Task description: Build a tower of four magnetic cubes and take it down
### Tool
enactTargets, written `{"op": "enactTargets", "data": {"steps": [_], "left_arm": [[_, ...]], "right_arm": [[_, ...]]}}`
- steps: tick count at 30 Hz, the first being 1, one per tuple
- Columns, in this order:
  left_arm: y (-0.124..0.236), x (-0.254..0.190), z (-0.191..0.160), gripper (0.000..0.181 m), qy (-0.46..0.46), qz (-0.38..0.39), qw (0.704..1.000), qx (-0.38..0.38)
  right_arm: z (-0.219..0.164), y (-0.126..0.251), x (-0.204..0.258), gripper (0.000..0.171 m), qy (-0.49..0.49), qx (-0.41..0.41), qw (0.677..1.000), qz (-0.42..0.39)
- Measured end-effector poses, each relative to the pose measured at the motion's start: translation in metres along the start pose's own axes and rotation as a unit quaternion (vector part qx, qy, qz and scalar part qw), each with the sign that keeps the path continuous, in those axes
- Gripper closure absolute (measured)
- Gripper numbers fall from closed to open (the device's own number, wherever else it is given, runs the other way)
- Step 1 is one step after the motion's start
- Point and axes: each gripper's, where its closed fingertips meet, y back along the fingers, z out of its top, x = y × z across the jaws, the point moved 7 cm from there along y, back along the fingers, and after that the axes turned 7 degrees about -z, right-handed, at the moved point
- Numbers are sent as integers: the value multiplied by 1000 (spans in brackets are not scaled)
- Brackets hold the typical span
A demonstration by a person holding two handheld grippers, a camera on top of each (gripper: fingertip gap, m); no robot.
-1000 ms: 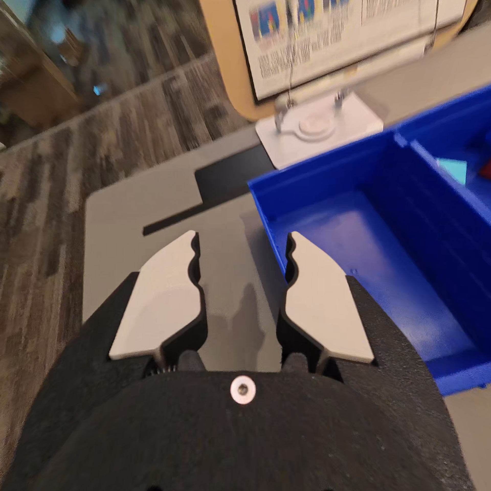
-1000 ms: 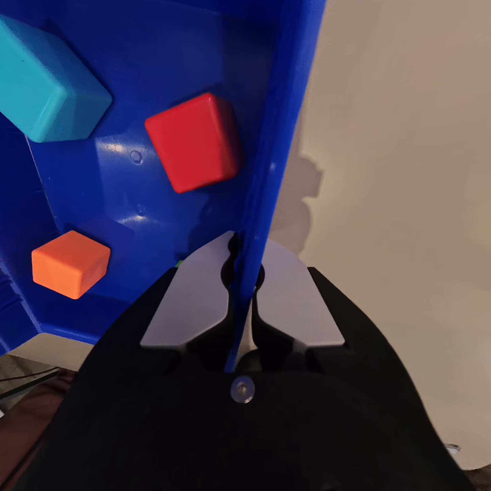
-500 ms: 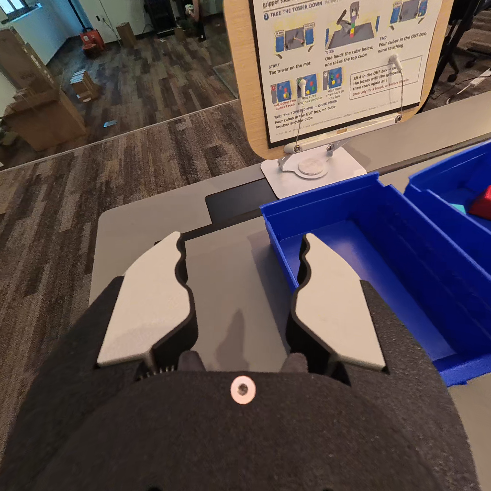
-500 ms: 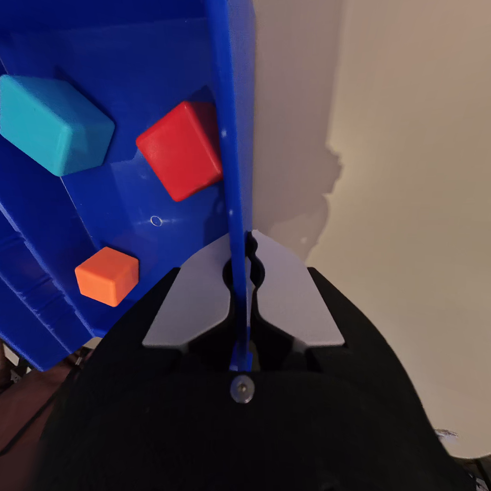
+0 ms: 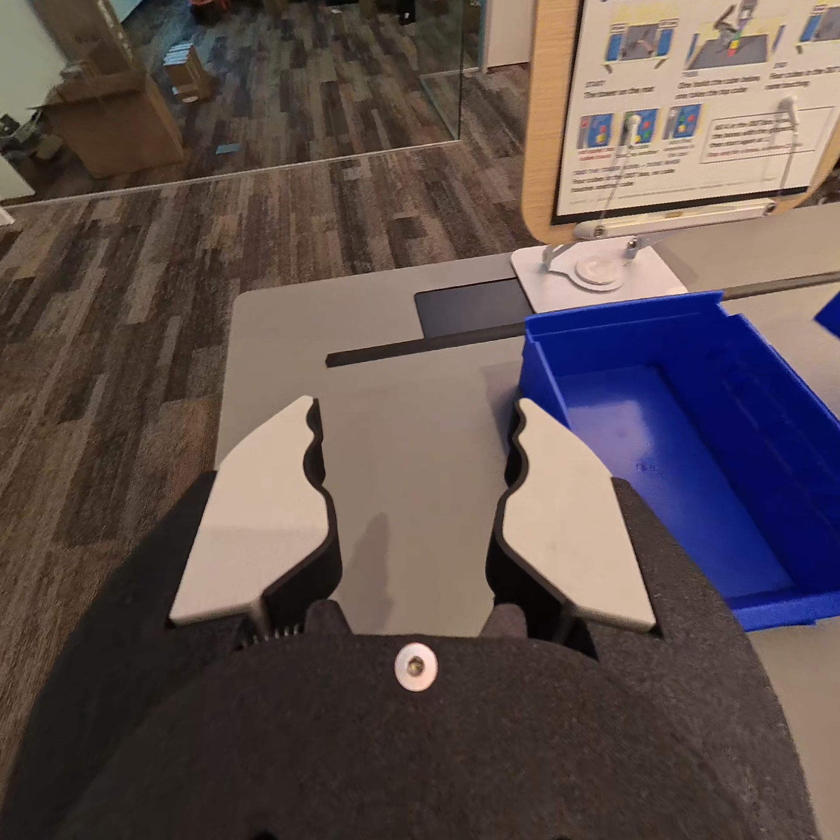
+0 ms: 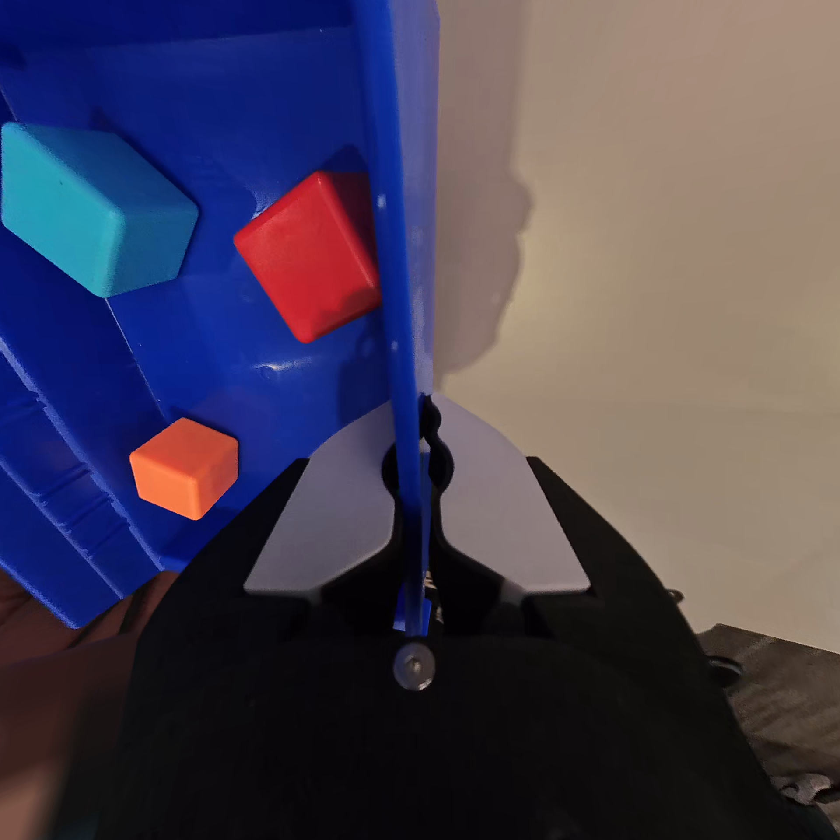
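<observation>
Left wrist view: left gripper gapes wide, empty, over the table beside an empty bin. Right wrist view: right gripper pinches the cube bin's wall; teal cube, red cube and orange cube lie inside. Move it slowly, level, so cubes stay apart.

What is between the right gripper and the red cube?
The blue bin's side wall. The right gripper is shut on that wall, and the red cube lies inside the bin just past it, against its inner face. The fingers would have to let go and come in over the rim.
</observation>
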Motion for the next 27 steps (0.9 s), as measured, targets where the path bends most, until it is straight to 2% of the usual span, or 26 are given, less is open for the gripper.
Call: {"op": "enactTargets", "data": {"steps": [5,10,16,19,23,27], "left_arm": [[18,28,-12,104,33,39,999,11],[37,63,-30,104,74,98,992,23],[63,101,-51,105,144,143,979,11],[81,118,-62,106,170,194,966,15],[104,125,-64,108,190,219,957,-14],[125,127,-64,109,193,246,949,-37]], "right_arm": [[36,52,85,166,68,-14,997,-15],[80,62,215,166,170,-12,985,3],[116,43,377,165,278,-5,958,74],[128,28,444,164,309,1,946,100],[140,2,514,166,337,1,936,105],[147,-33,558,165,350,10,932,94]]}}
